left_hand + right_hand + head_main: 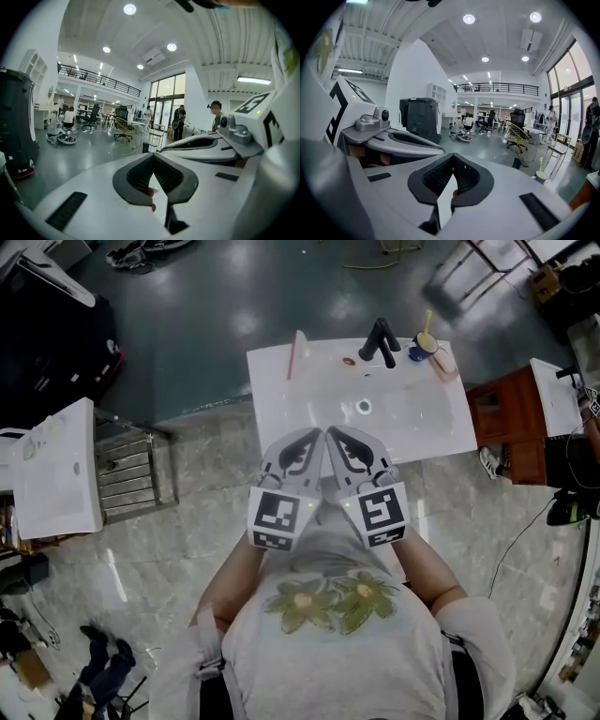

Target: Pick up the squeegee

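Both tools clenched and empty at the near edge of the white table (441,427).
The left tool (316,433) and right tool (334,432) sit side by side, jaws together on nothing. The squeegee (292,354), seemingly the thin pink piece at the table's far left edge, is too small to make out and lies well apart from both.

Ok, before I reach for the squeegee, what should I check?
1. Left gripper empty: ok, jaws together on nothing.
2. Right gripper empty: ok, same.
3. Jaws open for grasping: not ok, both shut.
4. Squeegee found: cannot tell; the slim pink tool at the sink's far left corner seems likeliest.
5. Faucet clear of that tool: ok, apart to its right.
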